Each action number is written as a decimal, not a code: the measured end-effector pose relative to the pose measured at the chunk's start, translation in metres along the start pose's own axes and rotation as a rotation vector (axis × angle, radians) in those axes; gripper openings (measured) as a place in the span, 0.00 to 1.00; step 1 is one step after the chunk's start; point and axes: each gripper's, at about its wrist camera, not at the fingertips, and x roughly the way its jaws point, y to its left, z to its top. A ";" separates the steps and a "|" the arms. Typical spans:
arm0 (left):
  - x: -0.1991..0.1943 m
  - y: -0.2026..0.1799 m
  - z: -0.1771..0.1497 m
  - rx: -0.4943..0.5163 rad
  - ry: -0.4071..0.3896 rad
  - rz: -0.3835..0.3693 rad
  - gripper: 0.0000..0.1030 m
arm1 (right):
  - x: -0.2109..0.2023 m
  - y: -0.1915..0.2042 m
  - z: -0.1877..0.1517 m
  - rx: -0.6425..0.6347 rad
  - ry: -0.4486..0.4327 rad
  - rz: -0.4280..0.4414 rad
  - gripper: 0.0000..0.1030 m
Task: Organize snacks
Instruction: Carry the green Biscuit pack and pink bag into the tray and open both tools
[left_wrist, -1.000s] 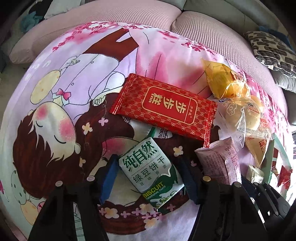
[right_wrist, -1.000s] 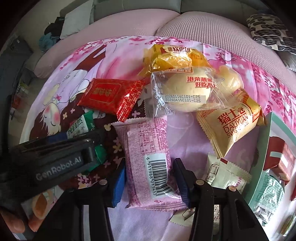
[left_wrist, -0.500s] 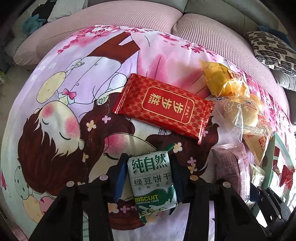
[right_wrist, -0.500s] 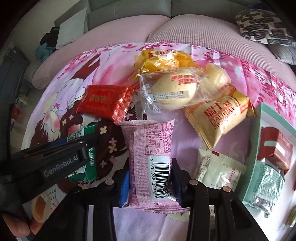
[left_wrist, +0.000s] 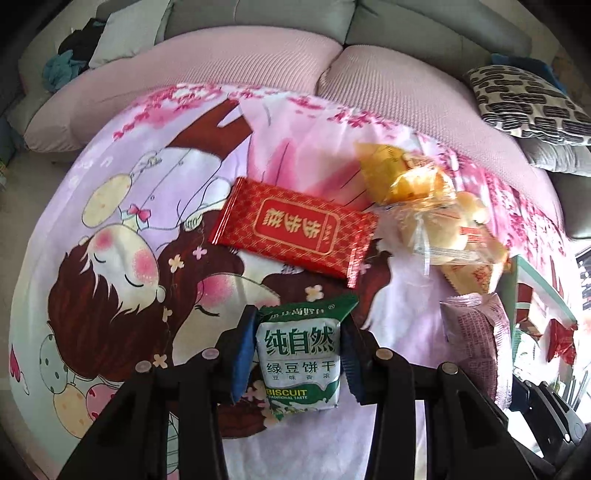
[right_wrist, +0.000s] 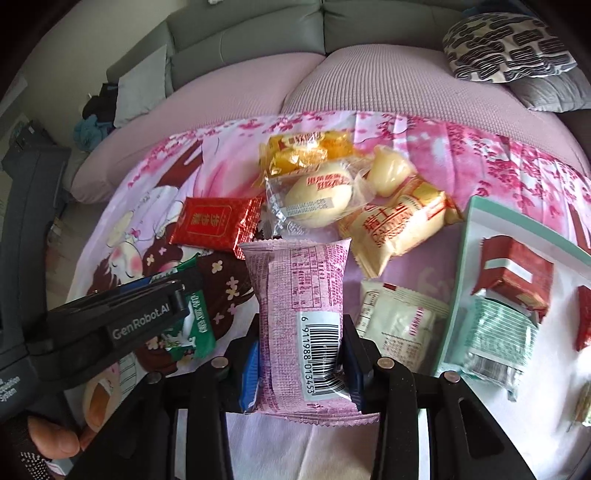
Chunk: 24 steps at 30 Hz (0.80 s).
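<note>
Showing two simultaneous grasps over a cartoon-printed cloth (left_wrist: 155, 184) spread on the table. The left gripper (left_wrist: 299, 354) has its fingers closed against both sides of a green biscuit packet (left_wrist: 299, 354), which sits upright between the blue pads with its top seal projecting forward. The right gripper (right_wrist: 301, 354) has its fingers closed on the lower half of a pink wrapped snack (right_wrist: 301, 314), barcode side up; the upper half extends forward unsupported. Whether either packet has left the cloth cannot be told.

Ungrasped items lie ahead: a red packet (left_wrist: 295, 229) beyond the biscuit, a cluster of yellow and clear-wrapped cakes (right_wrist: 325, 188), a yellow Swiss-roll packet (right_wrist: 395, 229) and a white sachet (right_wrist: 399, 325). To the right, a teal-rimmed tray (right_wrist: 461, 258) already holds several red and green packets, and is the likely destination.

Likely hazards:
- Both wrappers are air-filled film; too firm a squeeze could crush the contents, and too light a one could let the slick film slide out.
- The pink snack is held low, so its free end may droop and swing, catching the white sachet or the tray rim.
- The two grippers work close together, so crossing paths toward the tray risks a collision.
</note>
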 end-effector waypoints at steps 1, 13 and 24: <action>-0.003 -0.002 0.000 0.004 -0.009 -0.003 0.42 | -0.005 -0.002 -0.001 0.005 -0.009 0.001 0.40; -0.046 -0.029 -0.001 0.068 -0.118 -0.038 0.42 | -0.045 -0.037 -0.011 0.101 -0.089 -0.017 0.40; -0.076 -0.108 -0.021 0.264 -0.165 -0.176 0.42 | -0.087 -0.121 -0.024 0.294 -0.166 -0.127 0.40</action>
